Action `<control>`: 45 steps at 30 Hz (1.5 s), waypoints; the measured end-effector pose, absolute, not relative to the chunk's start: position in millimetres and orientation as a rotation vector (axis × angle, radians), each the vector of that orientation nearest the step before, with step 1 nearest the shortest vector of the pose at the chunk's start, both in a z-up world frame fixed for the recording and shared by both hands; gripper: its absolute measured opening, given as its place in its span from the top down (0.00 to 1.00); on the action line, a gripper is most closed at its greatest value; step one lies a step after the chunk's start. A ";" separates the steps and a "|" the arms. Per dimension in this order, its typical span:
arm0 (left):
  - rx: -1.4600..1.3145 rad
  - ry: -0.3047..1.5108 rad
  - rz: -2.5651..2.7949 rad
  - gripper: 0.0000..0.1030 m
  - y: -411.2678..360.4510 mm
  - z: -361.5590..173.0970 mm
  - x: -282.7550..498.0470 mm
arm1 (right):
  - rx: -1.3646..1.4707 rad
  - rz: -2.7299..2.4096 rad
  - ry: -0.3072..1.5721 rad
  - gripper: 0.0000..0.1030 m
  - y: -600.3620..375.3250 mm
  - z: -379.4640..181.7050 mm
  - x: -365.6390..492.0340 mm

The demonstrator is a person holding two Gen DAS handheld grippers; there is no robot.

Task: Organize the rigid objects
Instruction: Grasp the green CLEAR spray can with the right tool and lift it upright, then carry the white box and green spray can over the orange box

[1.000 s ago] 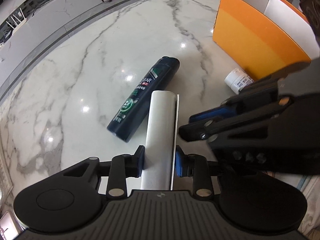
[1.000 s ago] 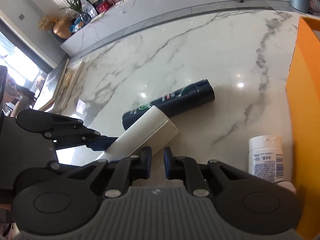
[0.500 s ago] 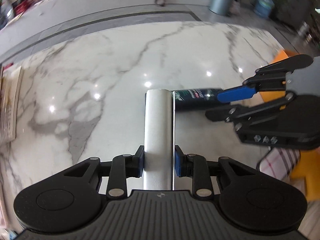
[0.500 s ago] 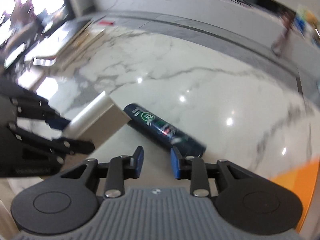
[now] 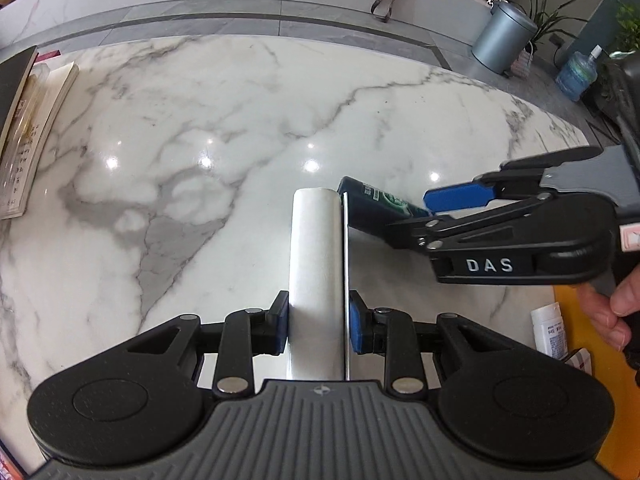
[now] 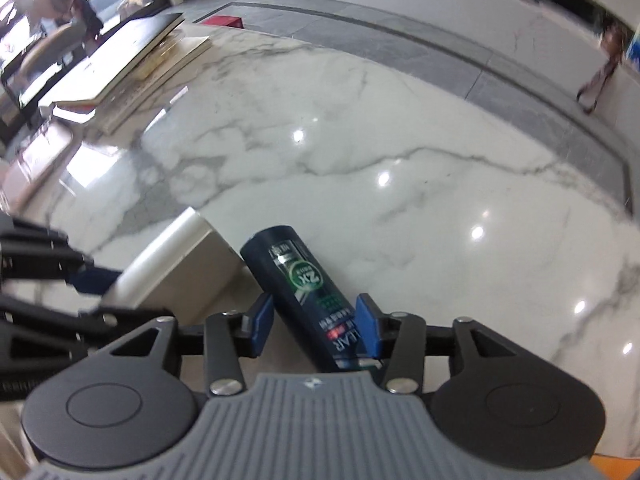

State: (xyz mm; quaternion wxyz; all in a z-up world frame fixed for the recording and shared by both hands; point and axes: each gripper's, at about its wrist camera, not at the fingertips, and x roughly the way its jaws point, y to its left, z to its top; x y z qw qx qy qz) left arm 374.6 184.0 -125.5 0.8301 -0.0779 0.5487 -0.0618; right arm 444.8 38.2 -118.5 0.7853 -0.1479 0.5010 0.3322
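My left gripper (image 5: 318,326) is shut on a long white box (image 5: 316,256) with one rounded side, held above the marble table (image 5: 180,140). A dark blue shampoo bottle (image 6: 304,280) lies on the table beside the box's far end. My right gripper (image 6: 316,324) straddles the bottle's lower half. Its jaws are opening, and a gap shows at the left pad. In the left wrist view the right gripper (image 5: 412,218) reaches in from the right over the bottle (image 5: 380,200). The white box (image 6: 168,264) also shows in the right wrist view.
A small white pill bottle (image 5: 550,332) stands by an orange box (image 5: 600,400) at the lower right. Books (image 5: 24,128) lie stacked at the table's left edge. A person's hand (image 5: 612,312) holds the right gripper. A grey bin (image 5: 504,40) stands on the floor beyond.
The right gripper, shut and empty before, has swung over the shampoo bottle and spread its jaws around it. The left gripper has rolled and shifted, still gripping the white box.
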 end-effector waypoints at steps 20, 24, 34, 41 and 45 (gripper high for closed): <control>-0.292 1.109 -0.149 0.69 187.1 -121.4 358.9 | 0.098 0.536 1.227 0.60 12.4 -137.8 407.6; -0.345 1.049 -0.167 0.69 184.0 -95.0 341.8 | 0.180 0.531 1.189 0.60 -2.8 -121.8 389.1; -0.379 0.886 -0.243 0.69 142.6 -11.7 289.9 | 0.305 0.529 0.989 0.60 -54.4 -37.1 327.5; -0.416 0.841 -0.353 0.69 89.1 16.4 252.0 | 0.359 0.480 0.889 0.60 -121.5 7.3 273.1; -0.471 0.879 -0.426 0.69 50.5 10.2 243.3 | 0.401 0.419 0.853 0.60 -171.7 18.7 243.0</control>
